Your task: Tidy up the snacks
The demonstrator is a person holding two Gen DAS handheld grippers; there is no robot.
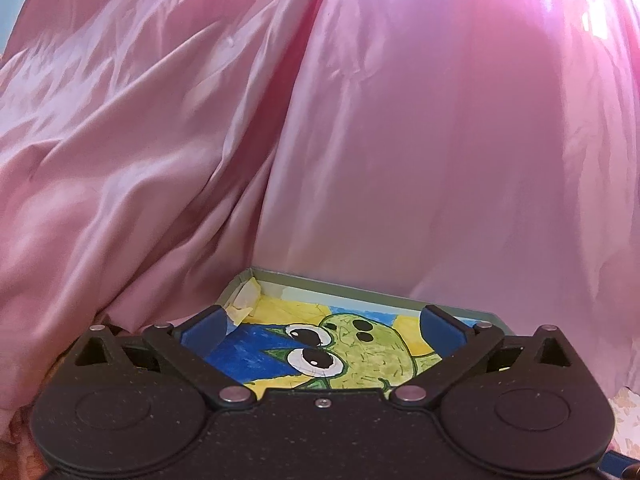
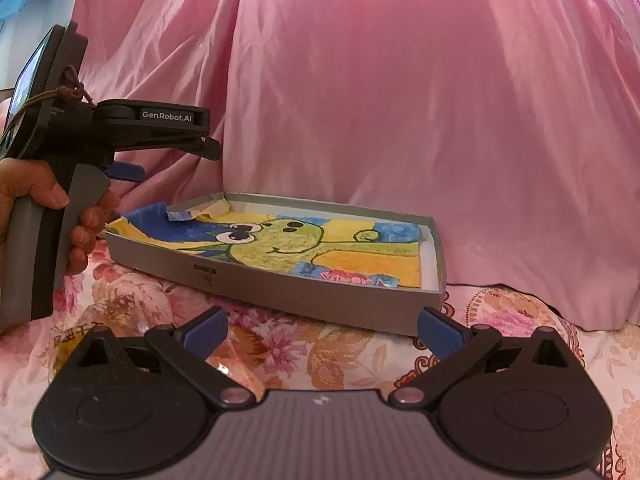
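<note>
A shallow grey box (image 2: 280, 284) lined with a green cartoon drawing lies on the floral cloth. Inside it, near the front right, rests a blue and red snack packet (image 2: 352, 278); a small blue and silver packet (image 2: 180, 215) lies at its far left corner. My left gripper (image 2: 172, 160), held by a hand (image 2: 48, 196), hovers over the box's left end, open and with nothing in it. In the left wrist view the left gripper (image 1: 324, 326) stands wide above the drawing (image 1: 352, 352). My right gripper (image 2: 324, 332) is open in front of the box, nothing between its fingers.
Pink satin fabric (image 2: 400, 100) hangs right behind the box and fills the background. A clear snack bag with yellow lettering (image 2: 80, 336) lies on the floral cloth (image 2: 520, 312) at the front left, beside my right gripper's left finger.
</note>
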